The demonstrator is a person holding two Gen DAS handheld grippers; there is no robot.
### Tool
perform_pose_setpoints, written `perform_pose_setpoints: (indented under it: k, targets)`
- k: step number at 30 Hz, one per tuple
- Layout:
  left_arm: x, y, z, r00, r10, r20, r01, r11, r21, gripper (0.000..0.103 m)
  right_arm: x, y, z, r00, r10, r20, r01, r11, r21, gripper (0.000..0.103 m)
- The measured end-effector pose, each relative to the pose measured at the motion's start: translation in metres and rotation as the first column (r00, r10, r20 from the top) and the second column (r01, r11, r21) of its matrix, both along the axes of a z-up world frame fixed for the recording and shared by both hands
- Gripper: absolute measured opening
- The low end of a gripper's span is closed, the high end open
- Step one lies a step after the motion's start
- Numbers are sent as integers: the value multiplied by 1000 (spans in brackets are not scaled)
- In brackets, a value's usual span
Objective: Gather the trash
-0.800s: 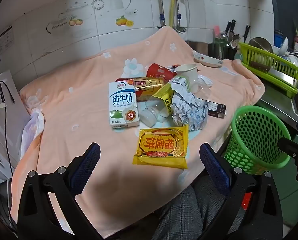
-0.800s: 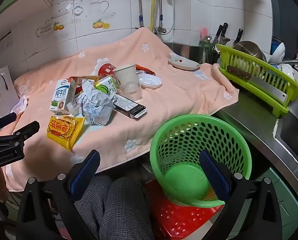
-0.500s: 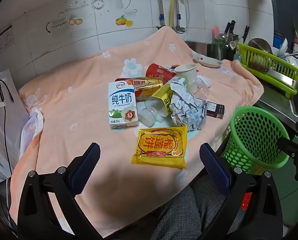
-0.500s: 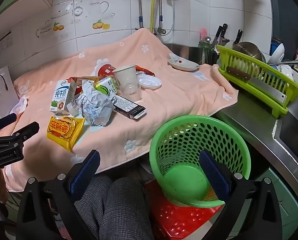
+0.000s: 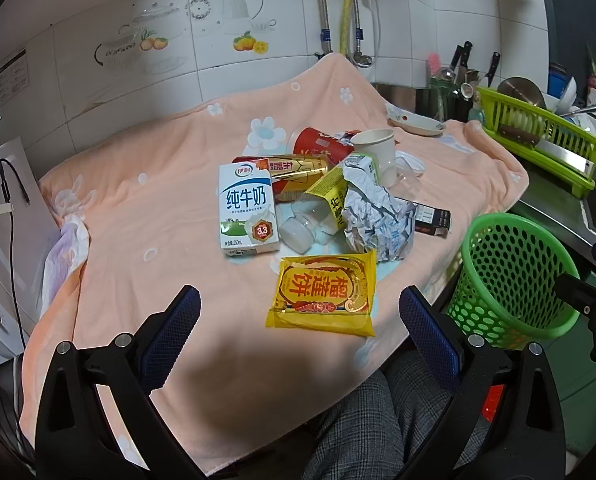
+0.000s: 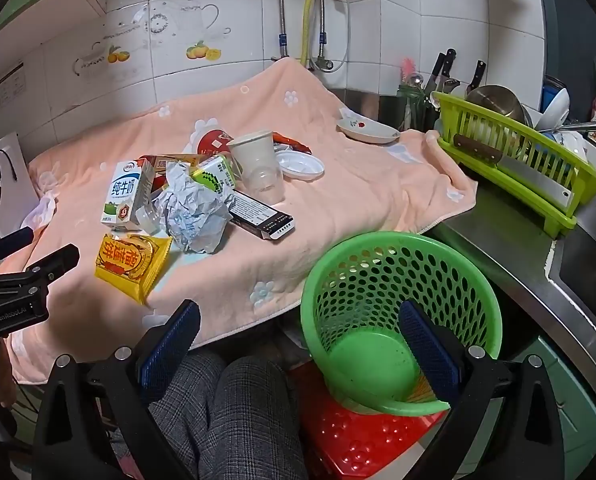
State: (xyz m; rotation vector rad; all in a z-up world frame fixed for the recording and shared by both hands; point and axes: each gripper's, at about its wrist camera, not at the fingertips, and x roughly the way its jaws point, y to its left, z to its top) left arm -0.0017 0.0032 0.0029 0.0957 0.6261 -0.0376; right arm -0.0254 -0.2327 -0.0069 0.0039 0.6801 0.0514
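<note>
Both tongs, left (image 5: 298, 312) and right (image 6: 298, 328), spread and empty; trash pile (image 5: 330, 200) untouched on worktop, green basket (image 6: 398, 280) empty, nothing collected yet.

A home kitchen is shown. White wall tiles (image 6: 402, 40) printed with teapots and fruit are seen behind a steel counter (image 6: 510, 264). Knives (image 6: 442, 68) are stood by the wall, a green dish rack (image 6: 538, 184) is loaded with bowls and a cleaver, and water hoses (image 6: 282, 20) are run down the tiles.
</note>
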Motion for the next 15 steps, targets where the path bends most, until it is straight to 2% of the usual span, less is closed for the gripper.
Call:
perform_pose_setpoints:
  k: [15]
  targets:
    - [1, 1, -2, 1000, 3, 0, -3, 1000, 3, 98, 1, 5, 6, 1000, 2, 1, -2, 1000, 2, 96]
